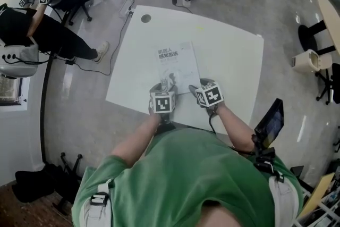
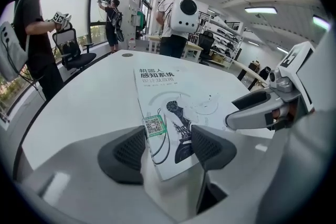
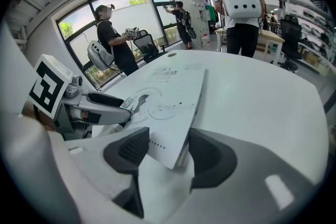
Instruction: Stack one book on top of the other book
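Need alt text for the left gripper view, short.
The left gripper has its jaws apart over a white table, with the near corner of a white book between them. The cover shows Chinese title text, a line drawing and a QR code. People stand behind in a bright workroom.

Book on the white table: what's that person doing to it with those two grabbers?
A person in a green shirt holds a gripper in each hand at a book lying flat on the white table. The left gripper has its near left corner between spread fingers, the right gripper the near right corner. Only one cover shows; a second book can't be made out.
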